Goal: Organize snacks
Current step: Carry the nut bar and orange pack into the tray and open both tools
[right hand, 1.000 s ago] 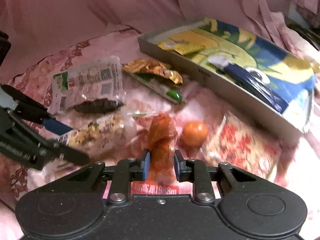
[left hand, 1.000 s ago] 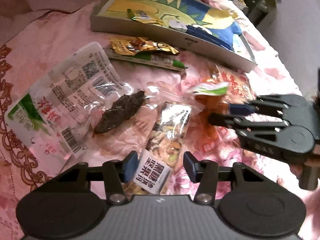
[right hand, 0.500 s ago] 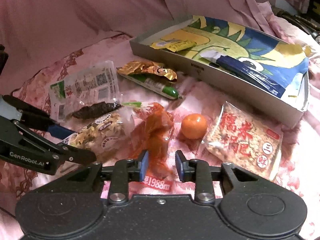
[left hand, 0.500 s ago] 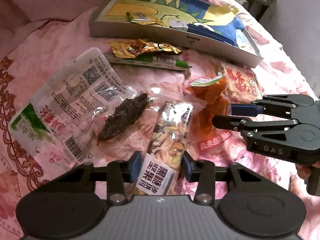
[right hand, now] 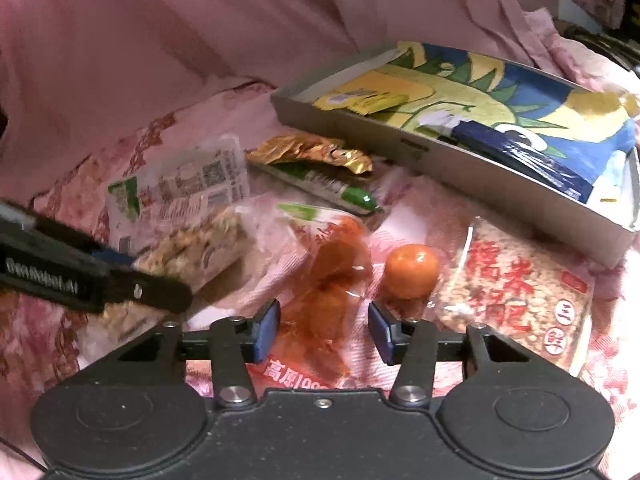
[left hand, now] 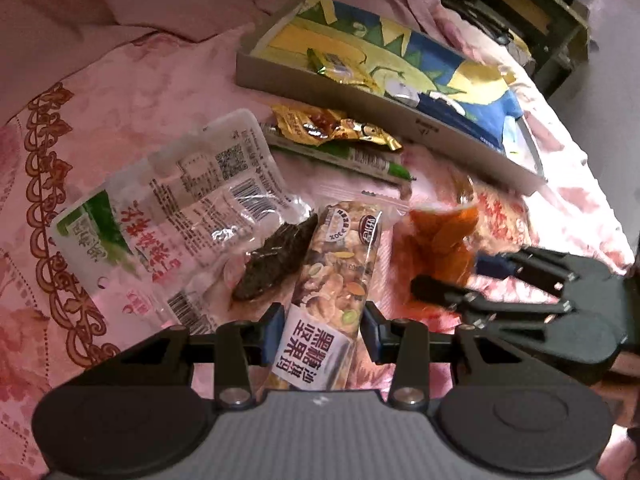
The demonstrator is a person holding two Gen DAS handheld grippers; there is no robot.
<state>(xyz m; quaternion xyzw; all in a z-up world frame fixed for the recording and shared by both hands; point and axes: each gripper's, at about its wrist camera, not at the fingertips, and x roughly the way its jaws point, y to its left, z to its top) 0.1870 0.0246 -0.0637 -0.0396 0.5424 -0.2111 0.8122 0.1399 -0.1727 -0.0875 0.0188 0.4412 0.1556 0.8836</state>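
Observation:
A nut bar in a clear wrapper with a white label lies lengthwise between my left gripper's blue pads, which press on its sides. From the right wrist view the same bar sticks out of the left gripper. My right gripper is opening. An orange snack bag lies on the pink cloth between its pads, and neither pad touches it. The left wrist view shows the right gripper beside this bag. A shallow cartoon-printed box stands behind, with a few wrappers inside.
On the cloth lie a small orange fruit, a rice cracker pack, a gold wrapper, a green stick pack and a clear pack with a dark piece. Pink bedding rises behind. Dark furniture stands far right.
The right jaws, shut on the orange bag a second ago, have spread and the bag has sunk flat. The left jaws have narrowed onto the nut bar.

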